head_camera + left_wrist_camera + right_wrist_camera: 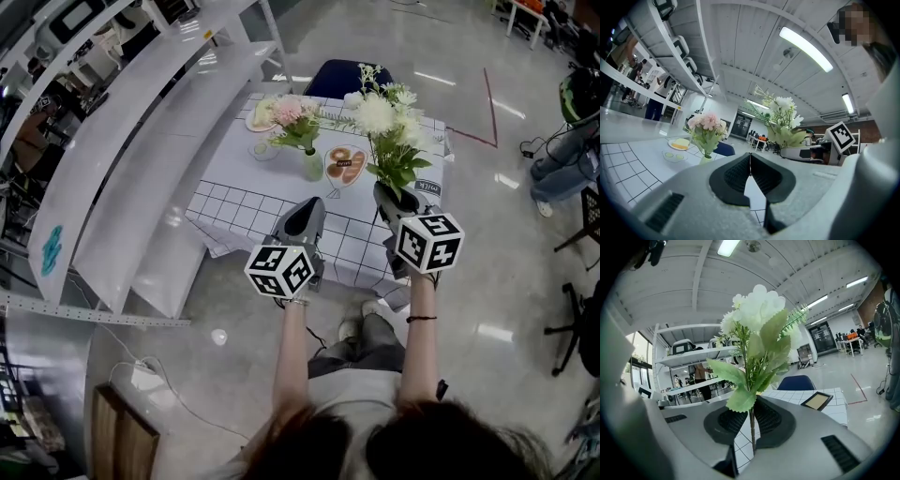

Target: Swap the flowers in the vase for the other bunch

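White grid-print cloth (234, 202) covers one table. Count: two flower bunches, one vase, two grippers, one plate, one small clear dish, one oval dish, one framed card, one blue chair (336, 80) at the far side. Vase (312, 167), pale green, stands upright near the table's middle and holds the pink bunch (291, 112); nothing else is in it. White bunch (386, 117) is off the table, upright in the right gripper (389, 197). In the right gripper view the jaws are clenched on its thin stem, which runs down between the two black pads (766, 416), with leaves and blooms (754, 315) above them. Left gripper (309, 208) carries nothing; in its own view the jaws (750, 164) are pressed together, tip to tip, with only tablecloth showing past them. Plate (261, 117) at the far left corner holds yellow food; the clear dish (264, 150) sits just left of the vase, with contents too small to tell. Oval dish (345, 166), just right of the vase, holds brown round pieces. Framed card (427, 187) lies by the right edge. Both grippers hang over the near edge, where the cloth drapes down. White shelving (141, 141) runs close along the table's left side; bare floor (487, 234) lies to the right.
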Action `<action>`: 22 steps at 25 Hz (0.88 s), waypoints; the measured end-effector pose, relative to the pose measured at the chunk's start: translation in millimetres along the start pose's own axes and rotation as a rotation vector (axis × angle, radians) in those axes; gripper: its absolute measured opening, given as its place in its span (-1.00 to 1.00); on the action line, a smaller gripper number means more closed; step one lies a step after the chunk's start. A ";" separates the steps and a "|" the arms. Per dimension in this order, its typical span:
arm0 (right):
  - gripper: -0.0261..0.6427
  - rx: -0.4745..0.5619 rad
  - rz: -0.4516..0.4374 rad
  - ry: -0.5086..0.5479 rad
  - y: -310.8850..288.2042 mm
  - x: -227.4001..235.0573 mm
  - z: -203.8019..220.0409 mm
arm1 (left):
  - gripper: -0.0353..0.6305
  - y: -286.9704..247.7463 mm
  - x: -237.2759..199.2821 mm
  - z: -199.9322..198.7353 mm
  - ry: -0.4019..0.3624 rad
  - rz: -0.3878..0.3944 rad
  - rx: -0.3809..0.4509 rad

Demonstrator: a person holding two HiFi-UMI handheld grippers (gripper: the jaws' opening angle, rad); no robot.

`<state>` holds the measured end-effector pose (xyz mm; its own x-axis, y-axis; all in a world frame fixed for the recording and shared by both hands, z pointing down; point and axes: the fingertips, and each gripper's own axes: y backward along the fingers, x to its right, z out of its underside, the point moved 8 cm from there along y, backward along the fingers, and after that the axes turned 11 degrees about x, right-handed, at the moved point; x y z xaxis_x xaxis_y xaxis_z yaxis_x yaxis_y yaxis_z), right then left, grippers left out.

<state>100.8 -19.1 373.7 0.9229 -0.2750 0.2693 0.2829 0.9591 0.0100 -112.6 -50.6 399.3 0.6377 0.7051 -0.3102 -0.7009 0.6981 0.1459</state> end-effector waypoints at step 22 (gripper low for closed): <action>-0.79 -0.044 -0.140 -0.032 -92.6 71.9 -26.2 | -0.85 -75.5 -32.6 14.5 0.056 -0.209 0.086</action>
<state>147.8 -129.4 366.9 0.8650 -0.4030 0.2989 0.4201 0.9074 0.0075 -75.9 -124.5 412.0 0.7460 0.5374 -0.3932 -0.5240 0.8382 0.1513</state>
